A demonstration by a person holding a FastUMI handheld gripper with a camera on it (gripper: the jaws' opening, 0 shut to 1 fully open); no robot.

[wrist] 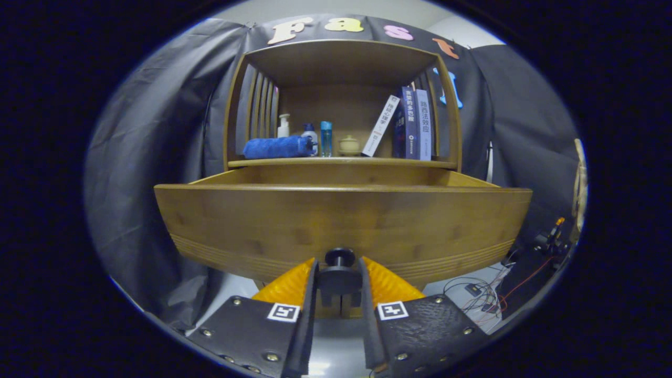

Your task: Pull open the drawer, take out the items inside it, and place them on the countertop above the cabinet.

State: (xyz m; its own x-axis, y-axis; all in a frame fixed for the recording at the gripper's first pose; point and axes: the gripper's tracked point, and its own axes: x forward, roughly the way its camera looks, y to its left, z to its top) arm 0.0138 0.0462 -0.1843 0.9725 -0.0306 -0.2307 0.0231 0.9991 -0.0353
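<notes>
The wooden drawer (pixel 341 220) stands pulled out of the cabinet, and its broad front panel hides whatever lies inside. A dark round knob (pixel 339 257) sticks out low on the middle of that panel. My gripper (pixel 339 269) is shut on the knob, one finger against each side. The countertop (pixel 341 163) runs just above and behind the drawer, under an open wooden shelf box.
On the countertop sit a rolled blue towel (pixel 277 147), a white pump bottle (pixel 284 126), a blue bottle (pixel 326 138), a small lidded jar (pixel 349 145) and several books (pixel 412 125). Cables and small electronics (pixel 483 291) lie on the floor to the lower right.
</notes>
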